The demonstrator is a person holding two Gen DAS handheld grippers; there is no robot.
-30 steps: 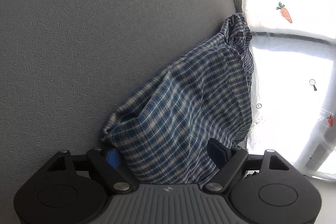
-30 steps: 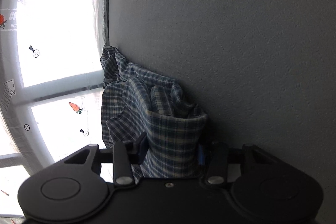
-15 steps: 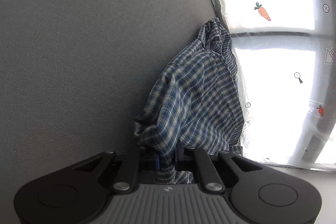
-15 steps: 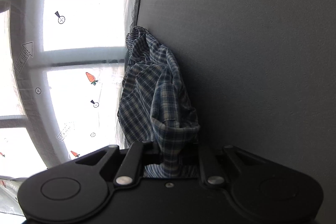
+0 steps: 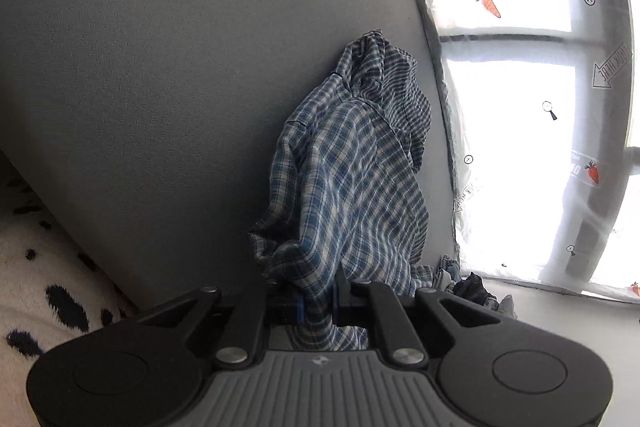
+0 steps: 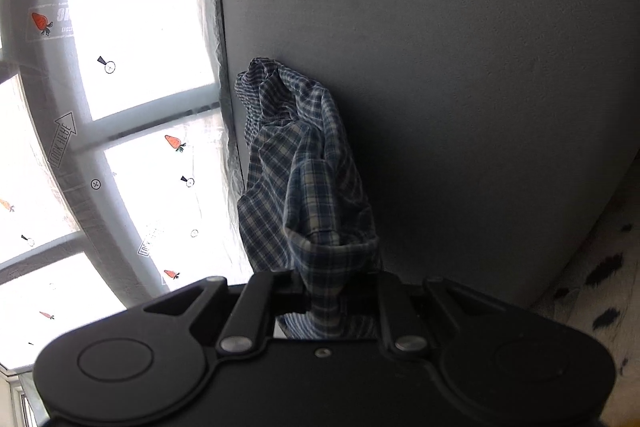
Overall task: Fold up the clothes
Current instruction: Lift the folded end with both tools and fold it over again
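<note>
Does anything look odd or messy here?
Only the checked shirt: it hangs bunched and twisted instead of spread, pinched by the left gripper and the right gripper. More clothes lie heaped under the window.

The grey textured surface [image 5: 180, 75] fills the left and centre of the left wrist frame. A blue plaid garment [image 5: 352, 179] lies bunched on it along its right edge. More crumpled clothing [image 5: 476, 289] sits at lower right.

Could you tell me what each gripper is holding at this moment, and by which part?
Both hold the plaid shirt: the left gripper and the right gripper each pinch a bunched edge. Which part cannot be told.
</note>
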